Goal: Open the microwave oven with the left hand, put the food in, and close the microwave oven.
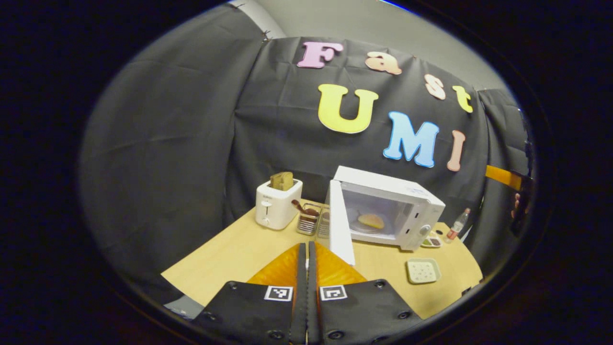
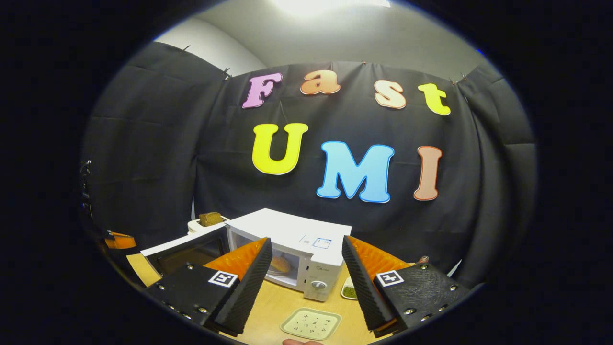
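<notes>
Microwave (image 1: 383, 208) door open, food (image 1: 371, 220) inside (on its plate); left tongs (image 1: 307, 249) closed empty, right tongs (image 2: 306, 278) spread wide.

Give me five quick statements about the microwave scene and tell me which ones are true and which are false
1. The microwave door stands open. True.
2. The food sits inside the microwave. True.
3. The left gripper has its jaws wide apart. False: they are closed together, with nothing between them.
4. The right gripper is clamped on the food. False: its jaws are open and hold nothing.
5. The toaster has bread sticking out of its top. True.
6. The small square dish holds the food. False: it lies on the table in front of the microwave, with no food on it.
</notes>
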Demonstrator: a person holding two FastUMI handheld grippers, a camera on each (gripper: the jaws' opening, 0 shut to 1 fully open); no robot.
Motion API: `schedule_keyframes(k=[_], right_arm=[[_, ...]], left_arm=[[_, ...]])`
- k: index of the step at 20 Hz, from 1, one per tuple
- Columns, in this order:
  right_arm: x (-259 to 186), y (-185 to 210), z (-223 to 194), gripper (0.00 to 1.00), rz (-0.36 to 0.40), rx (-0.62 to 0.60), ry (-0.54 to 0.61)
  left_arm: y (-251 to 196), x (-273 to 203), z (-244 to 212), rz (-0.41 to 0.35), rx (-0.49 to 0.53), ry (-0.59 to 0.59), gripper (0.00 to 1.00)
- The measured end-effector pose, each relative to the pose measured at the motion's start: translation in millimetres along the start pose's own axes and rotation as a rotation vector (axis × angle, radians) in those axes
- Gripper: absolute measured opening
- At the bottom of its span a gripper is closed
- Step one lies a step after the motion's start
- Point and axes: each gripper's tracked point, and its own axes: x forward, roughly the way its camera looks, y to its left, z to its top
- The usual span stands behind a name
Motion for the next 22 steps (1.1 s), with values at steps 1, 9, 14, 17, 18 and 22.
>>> schedule_keyframes(k=[1, 9, 14, 17, 18, 22], right_arm=[[-6, -3, 8, 0.9, -0.006, 0.023, -0.025], [-22, -37, 26, 0.9, -0.107, 0.116, -0.093], [-28, -38, 15, 0.9, -0.108, 0.099, -0.069], [-28, -38, 11, 0.9, -0.104, 0.107, -0.063], [-27, -39, 10, 0.9, -0.103, 0.112, -0.058], [-28, -46, 7, 0.9, -0.107, 0.129, -0.053]], left_arm=[[3, 3, -6, 0.002, -0.008, 0.007, 0.07], [-16, 16, -38, -0.064, 0.091, 0.097, 0.07], [-48, 17, -32, -0.153, 0.145, 0.103, 0.07], [-72, 18, -45, -0.198, 0.139, 0.134, 0.07], [-82, 19, -47, -0.209, 0.14, 0.138, 0.07], [-126, 21, -49, -0.281, 0.138, 0.142, 0.07]])
